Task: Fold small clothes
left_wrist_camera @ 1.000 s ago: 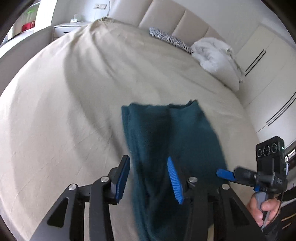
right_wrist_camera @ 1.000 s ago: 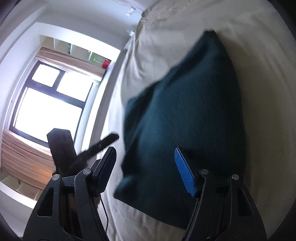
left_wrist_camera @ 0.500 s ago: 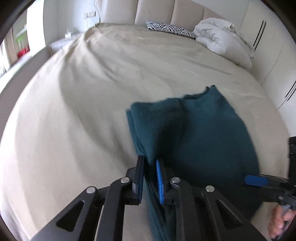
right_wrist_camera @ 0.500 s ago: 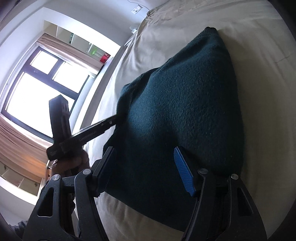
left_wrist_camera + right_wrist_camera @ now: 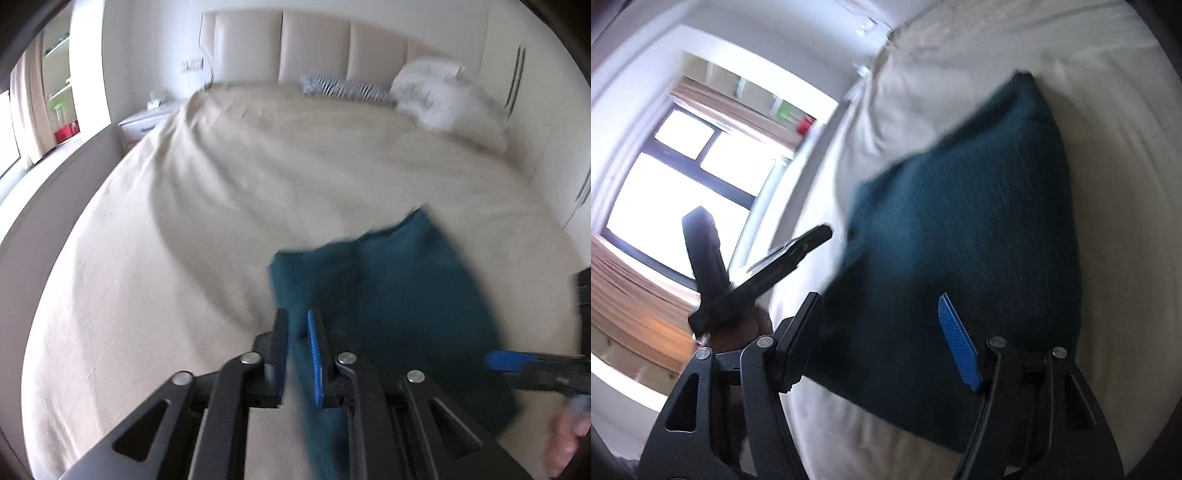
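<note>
The teal garment [image 5: 399,295] lies on the bed [image 5: 184,258], partly doubled over but not yet a neat fold. The left hand-held gripper [image 5: 297,354] is clamped on its left edge; a second ago its jaws stood apart around that edge. The right hand-held gripper [image 5: 882,339] hangs with jaws apart above the cloth, gripping nothing, much as before
</note>
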Available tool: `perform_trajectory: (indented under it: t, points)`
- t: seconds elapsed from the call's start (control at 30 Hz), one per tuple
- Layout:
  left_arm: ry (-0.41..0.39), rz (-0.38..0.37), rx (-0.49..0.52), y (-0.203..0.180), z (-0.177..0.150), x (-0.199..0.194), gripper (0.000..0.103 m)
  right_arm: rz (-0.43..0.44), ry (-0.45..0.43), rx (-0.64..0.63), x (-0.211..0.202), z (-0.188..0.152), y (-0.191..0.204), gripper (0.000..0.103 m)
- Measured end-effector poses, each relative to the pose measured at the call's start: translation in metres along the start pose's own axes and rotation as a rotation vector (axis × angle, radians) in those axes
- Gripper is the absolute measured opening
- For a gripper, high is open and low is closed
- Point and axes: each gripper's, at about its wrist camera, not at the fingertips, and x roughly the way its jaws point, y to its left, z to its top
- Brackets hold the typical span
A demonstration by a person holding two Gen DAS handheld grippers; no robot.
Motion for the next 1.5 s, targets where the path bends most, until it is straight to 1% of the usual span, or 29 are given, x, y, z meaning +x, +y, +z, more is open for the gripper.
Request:
perform_trajectory:
  t: [0.07, 0.1, 0.17, 0.2, 0.23, 0.27, 0.3, 0.33, 0.37, 0.47, 0.53, 0.57, 0.6, 0.67, 0.7, 0.73, 0.8, 0.87, 0.9, 1.0, 1.03, 1.07, 1.17, 1.23, 1.27, 1.3, 1.33, 1.4, 1.5]
  points:
    - [-0.021, -0.035, 0.002, -0.013, -0.009, -0.016, 0.013, 0.052, 0.009, 0.031, -0.001, 0.001, -0.001, 0.064]
    - [-0.014, -0.067, 0.017, -0.025, -0.020, -0.020, 0.013, 0.063, 0.026, 0.053, 0.003, -0.002, -0.005, 0.064]
    - [0.030, -0.087, 0.037, -0.039, -0.038, -0.009, 0.016, 0.048, 0.060, 0.068, 0.014, -0.009, -0.013, 0.063]
    - [0.061, -0.077, 0.047, -0.041, -0.046, 0.001, 0.016, 0.039, 0.092, 0.081, 0.024, -0.015, -0.023, 0.063]
    - [0.094, -0.059, 0.048, -0.041, -0.053, 0.013, 0.016, 0.042, 0.100, 0.082, 0.028, -0.020, -0.028, 0.063]
    - [0.129, -0.038, 0.040, -0.036, -0.063, 0.027, 0.014, 0.049, 0.084, 0.065, 0.026, -0.023, -0.028, 0.063]
    - [0.133, -0.068, 0.014, -0.026, -0.073, 0.037, 0.014, 0.050, 0.084, 0.056, 0.022, -0.023, -0.025, 0.063]
    - [0.111, -0.106, -0.012, -0.018, -0.078, 0.038, 0.014, 0.047, 0.095, 0.057, 0.020, -0.023, -0.023, 0.063]
    - [0.108, -0.118, -0.020, -0.015, -0.080, 0.035, 0.014, 0.042, 0.106, 0.061, 0.016, -0.023, -0.022, 0.063]
    - [0.111, -0.129, 0.000, -0.016, -0.077, 0.025, 0.013, 0.007, 0.075, 0.046, -0.006, -0.016, -0.019, 0.064]
    - [0.102, -0.149, -0.029, -0.007, -0.072, 0.013, 0.013, 0.027, 0.010, 0.074, -0.030, -0.007, -0.025, 0.064]
    - [0.067, -0.177, -0.071, 0.003, -0.068, 0.002, 0.018, 0.026, -0.042, 0.093, -0.047, -0.002, -0.030, 0.066]
    - [0.043, -0.177, -0.098, 0.013, -0.063, -0.002, 0.037, 0.016, -0.075, 0.101, -0.057, 0.002, -0.034, 0.074]
    - [0.023, -0.142, -0.120, 0.023, -0.055, -0.005, 0.060, -0.041, -0.128, 0.109, -0.072, 0.014, -0.044, 0.081]
    - [0.029, -0.149, -0.123, 0.028, -0.049, 0.000, 0.060, -0.063, -0.119, 0.127, -0.073, 0.022, -0.052, 0.081]
    - [0.046, -0.163, -0.127, 0.030, -0.047, 0.004, 0.060, -0.056, -0.096, 0.144, -0.069, 0.028, -0.057, 0.081]
    - [0.126, -0.221, -0.190, 0.038, -0.043, 0.027, 0.061, -0.025, -0.045, 0.192, -0.057, 0.036, -0.069, 0.081]
    - [0.183, -0.272, -0.254, 0.047, -0.045, 0.044, 0.061, -0.047, -0.002, 0.232, -0.043, 0.039, -0.079, 0.081]
    - [0.205, -0.296, -0.283, 0.050, -0.046, 0.052, 0.062, -0.037, 0.028, 0.235, -0.034, 0.040, -0.083, 0.081]
    - [0.220, -0.327, -0.312, 0.052, -0.045, 0.059, 0.064, -0.036, 0.086, 0.258, -0.010, 0.035, -0.088, 0.081]
    - [0.235, -0.339, -0.316, 0.051, -0.045, 0.062, 0.064, -0.026, 0.097, 0.256, -0.003, 0.034, -0.088, 0.081]
    - [0.251, -0.339, -0.317, 0.050, -0.043, 0.066, 0.064, -0.046, 0.105, 0.244, 0.004, 0.034, -0.085, 0.081]
    - [0.277, -0.318, -0.307, 0.040, -0.034, 0.073, 0.063, -0.069, 0.110, 0.253, 0.021, 0.040, -0.086, 0.079]
    - [0.299, -0.317, -0.299, 0.032, -0.032, 0.078, 0.047, -0.099, 0.111, 0.255, 0.030, 0.043, -0.084, 0.068]
    - [0.312, -0.305, -0.298, 0.027, -0.030, 0.082, 0.044, -0.130, 0.117, 0.243, 0.032, 0.043, -0.082, 0.060]
    - [0.315, -0.295, -0.295, 0.026, -0.030, 0.083, 0.039, -0.164, 0.121, 0.216, 0.035, 0.044, -0.078, 0.056]
    - [0.319, -0.289, -0.294, 0.025, -0.030, 0.084, 0.037, -0.186, 0.122, 0.194, 0.035, 0.042, -0.074, 0.053]
    - [0.317, -0.278, -0.295, 0.022, -0.030, 0.082, 0.030, -0.227, 0.115, 0.136, 0.032, 0.041, -0.066, 0.044]
    - [0.302, -0.259, -0.281, 0.014, -0.027, 0.070, 0.026, -0.260, 0.088, 0.077, 0.022, 0.037, -0.047, 0.038]
